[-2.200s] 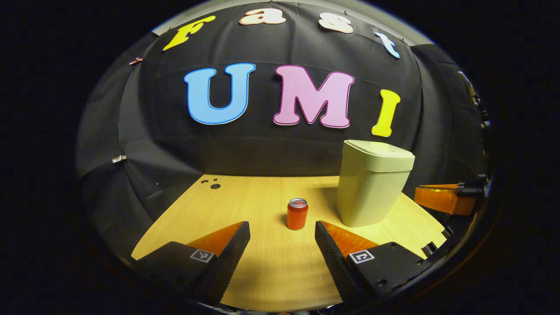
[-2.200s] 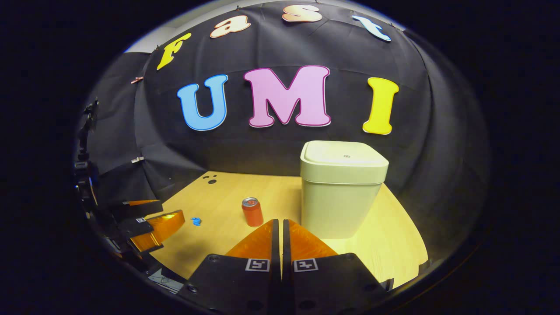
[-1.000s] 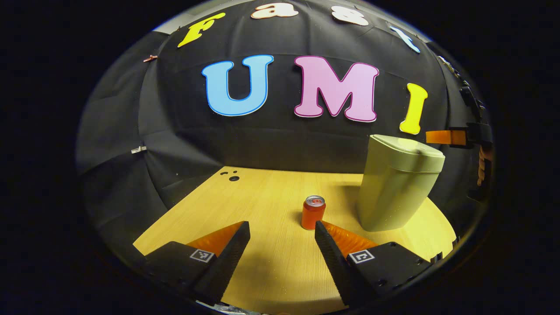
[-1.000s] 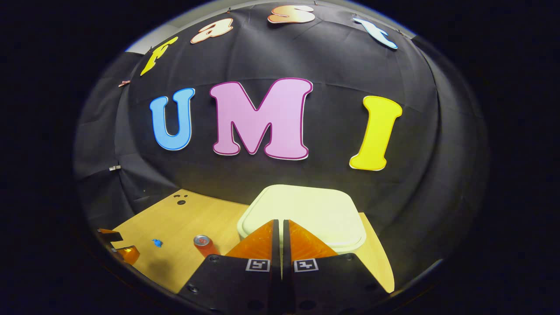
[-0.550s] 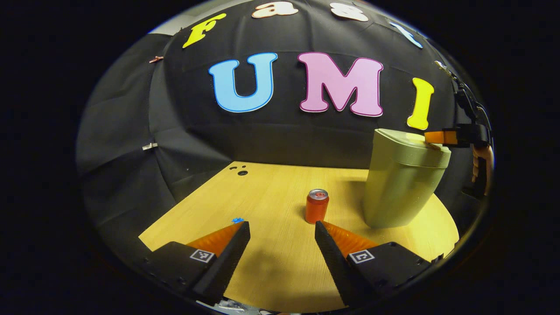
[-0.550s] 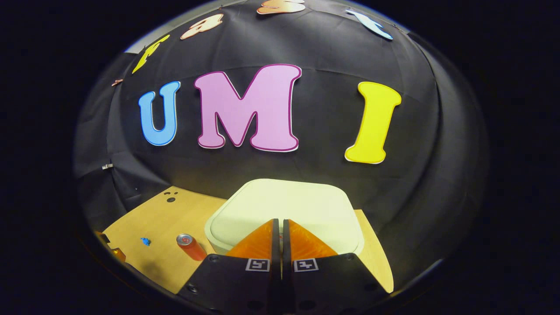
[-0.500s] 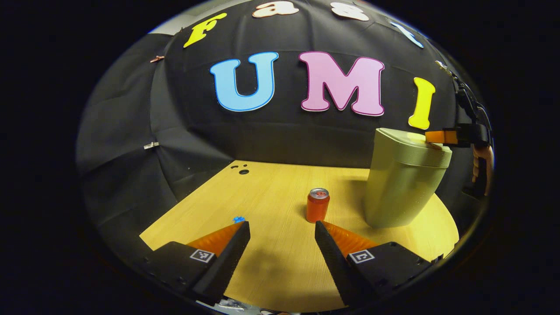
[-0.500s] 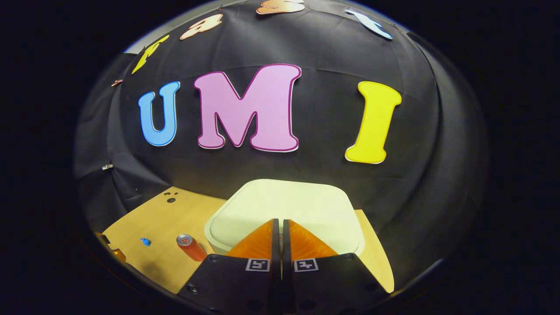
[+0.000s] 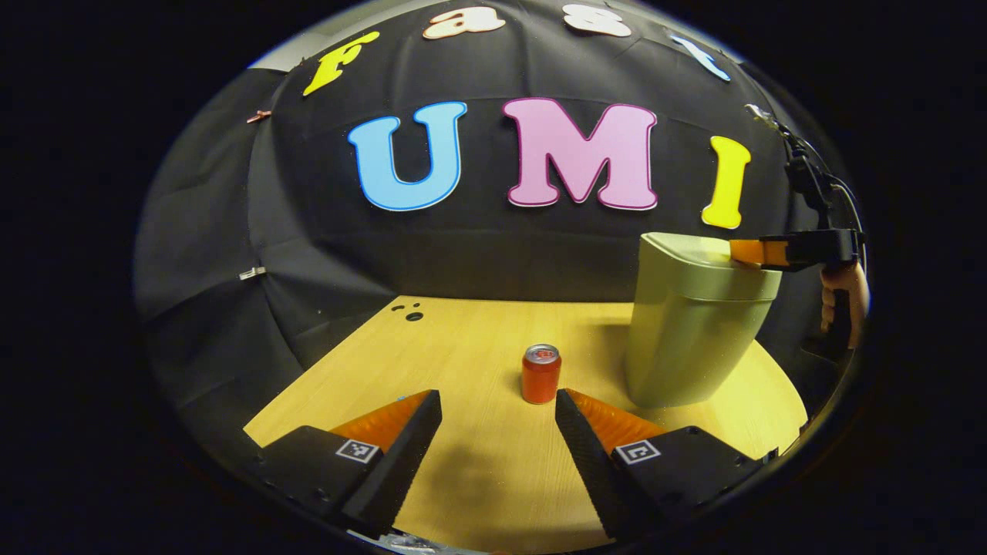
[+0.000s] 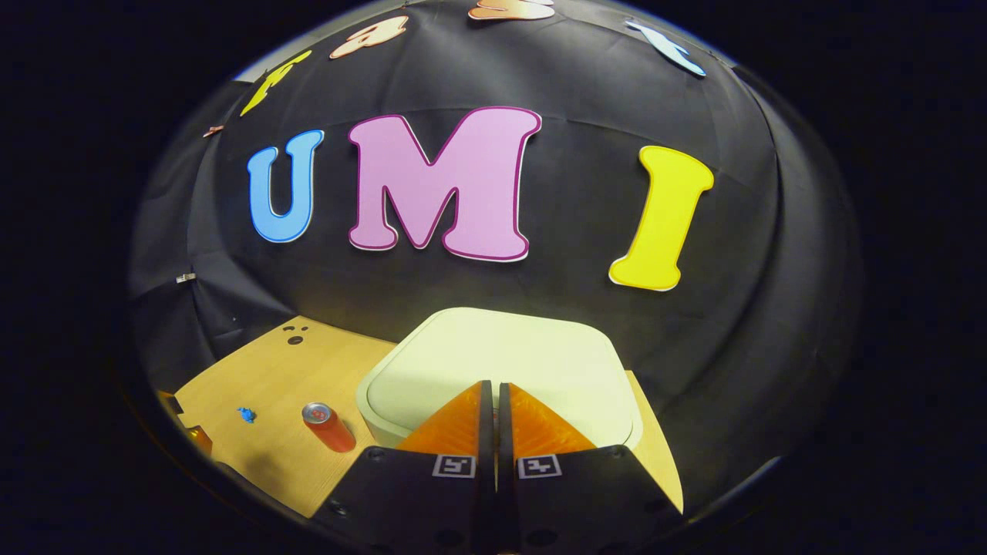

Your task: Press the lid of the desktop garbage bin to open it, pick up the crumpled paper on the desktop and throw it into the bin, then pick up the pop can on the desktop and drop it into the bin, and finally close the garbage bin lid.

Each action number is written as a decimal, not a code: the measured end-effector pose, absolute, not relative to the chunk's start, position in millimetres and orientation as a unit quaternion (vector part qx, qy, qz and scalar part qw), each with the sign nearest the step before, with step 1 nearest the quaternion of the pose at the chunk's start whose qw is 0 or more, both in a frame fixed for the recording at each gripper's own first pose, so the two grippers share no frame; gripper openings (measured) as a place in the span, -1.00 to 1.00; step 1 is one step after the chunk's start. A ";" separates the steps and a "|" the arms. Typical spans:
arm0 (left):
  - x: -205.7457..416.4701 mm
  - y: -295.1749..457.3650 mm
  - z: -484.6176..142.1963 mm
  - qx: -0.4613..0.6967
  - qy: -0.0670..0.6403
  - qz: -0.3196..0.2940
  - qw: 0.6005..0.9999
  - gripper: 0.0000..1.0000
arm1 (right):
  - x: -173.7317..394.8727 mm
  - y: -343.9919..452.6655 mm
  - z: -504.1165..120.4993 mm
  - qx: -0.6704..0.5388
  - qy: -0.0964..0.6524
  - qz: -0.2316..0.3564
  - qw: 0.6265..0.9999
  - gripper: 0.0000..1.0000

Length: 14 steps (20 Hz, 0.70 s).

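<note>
Right gripper point(image 10: 490, 389), its fingers pressed together, has come down from the air onto the near part of the closed bin lid point(image 10: 501, 362). Left gripper point(image 9: 493, 405) stays spread wide, low over the desk point(image 9: 463, 339); pop can point(image 9: 540, 374) stands just beyond, left of the bin point(image 9: 694, 331).

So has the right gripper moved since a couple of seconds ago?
Yes. The right gripper has risen from table level beside the bin to its lid, fingertips shut on top.

pale green bin point(image 9: 694, 331), red can point(image 9: 540, 375), blue paper point(image 10: 246, 415), wood-grain desktop point(image 9: 463, 347)
</note>
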State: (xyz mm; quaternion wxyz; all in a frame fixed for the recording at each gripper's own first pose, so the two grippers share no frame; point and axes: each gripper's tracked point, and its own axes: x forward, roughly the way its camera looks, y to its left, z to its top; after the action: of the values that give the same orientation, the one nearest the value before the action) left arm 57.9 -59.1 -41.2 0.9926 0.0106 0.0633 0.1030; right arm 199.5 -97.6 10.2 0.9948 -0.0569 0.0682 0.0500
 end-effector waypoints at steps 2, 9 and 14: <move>57.8 -60.0 -38.5 0.020 0.058 0.095 0.994 0.88 | 199.2 -98.2 10.9 -0.054 0.068 0.049 0.995 -0.89; 59.5 -50.2 -27.7 0.017 0.047 0.070 0.996 0.88 | 198.8 -97.5 23.3 -0.046 0.064 0.025 0.997 -0.89; 49.7 -23.0 -1.1 0.085 0.002 0.052 0.995 0.89 | 184.8 -87.5 74.3 -0.051 0.013 0.016 0.998 -0.90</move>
State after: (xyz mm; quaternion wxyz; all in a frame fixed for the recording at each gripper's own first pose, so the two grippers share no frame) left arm 49.7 -23.0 -1.1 0.9950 0.0852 0.0018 0.0519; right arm 184.8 -87.5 74.3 0.9985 -0.0511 0.0129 0.0163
